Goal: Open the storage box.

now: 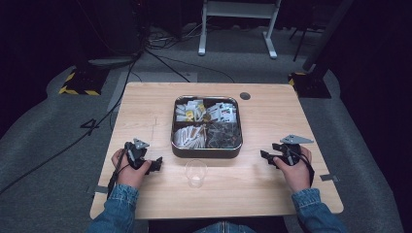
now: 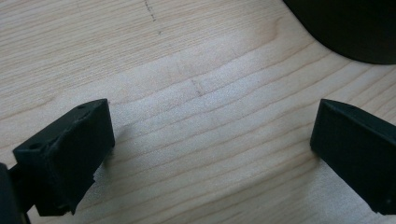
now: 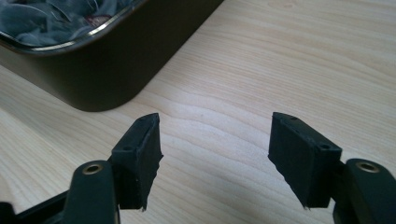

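Both grippers, left gripper (image 1: 156, 165) and right gripper (image 1: 265, 156), hover spread and empty (flanking the cup (image 1: 196, 173)), seemingly poised toward the packet-filled tin (image 1: 206, 148).

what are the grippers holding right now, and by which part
Nothing. The left gripper and right gripper both stand open over bare table.

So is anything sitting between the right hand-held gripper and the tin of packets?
Nothing visible. The right hand-held gripper is open and empty, with only bare table between it and the tin's right wall. The clear cup stands in front of the tin, off that path.
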A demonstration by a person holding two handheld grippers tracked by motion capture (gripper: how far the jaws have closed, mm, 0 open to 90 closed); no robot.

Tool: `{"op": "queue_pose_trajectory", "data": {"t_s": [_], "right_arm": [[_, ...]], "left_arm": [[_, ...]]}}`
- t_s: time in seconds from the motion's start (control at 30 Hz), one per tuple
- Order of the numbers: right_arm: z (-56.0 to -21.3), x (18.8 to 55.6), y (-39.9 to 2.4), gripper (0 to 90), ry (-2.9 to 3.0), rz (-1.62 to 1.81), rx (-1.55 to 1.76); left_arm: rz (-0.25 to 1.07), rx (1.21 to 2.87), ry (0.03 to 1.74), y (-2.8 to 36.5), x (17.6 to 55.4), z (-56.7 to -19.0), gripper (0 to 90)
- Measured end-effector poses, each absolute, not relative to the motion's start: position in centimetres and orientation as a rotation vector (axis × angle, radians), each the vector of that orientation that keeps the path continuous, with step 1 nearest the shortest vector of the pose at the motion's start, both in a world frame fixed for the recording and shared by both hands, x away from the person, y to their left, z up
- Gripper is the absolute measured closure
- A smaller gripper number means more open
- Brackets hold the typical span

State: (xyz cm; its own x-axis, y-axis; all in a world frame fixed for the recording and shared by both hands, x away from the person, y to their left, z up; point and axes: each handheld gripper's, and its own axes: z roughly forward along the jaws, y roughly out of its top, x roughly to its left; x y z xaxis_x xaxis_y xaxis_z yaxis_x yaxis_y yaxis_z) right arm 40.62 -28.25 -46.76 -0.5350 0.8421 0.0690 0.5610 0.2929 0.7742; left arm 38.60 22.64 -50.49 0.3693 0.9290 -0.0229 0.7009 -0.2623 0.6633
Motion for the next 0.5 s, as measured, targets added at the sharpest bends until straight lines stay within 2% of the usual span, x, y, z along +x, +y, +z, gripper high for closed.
{"op": "queue_pose_trajectory", "data": {"t_s": [0.5], "right_arm": [[-41.3, 42.5, -25.2, 33.7, 2.293, 1.203, 1.088]], "left_arm": [[0.488, 2.063, 1.371, 23.1, 38.5, -50.5, 0.2]]}}
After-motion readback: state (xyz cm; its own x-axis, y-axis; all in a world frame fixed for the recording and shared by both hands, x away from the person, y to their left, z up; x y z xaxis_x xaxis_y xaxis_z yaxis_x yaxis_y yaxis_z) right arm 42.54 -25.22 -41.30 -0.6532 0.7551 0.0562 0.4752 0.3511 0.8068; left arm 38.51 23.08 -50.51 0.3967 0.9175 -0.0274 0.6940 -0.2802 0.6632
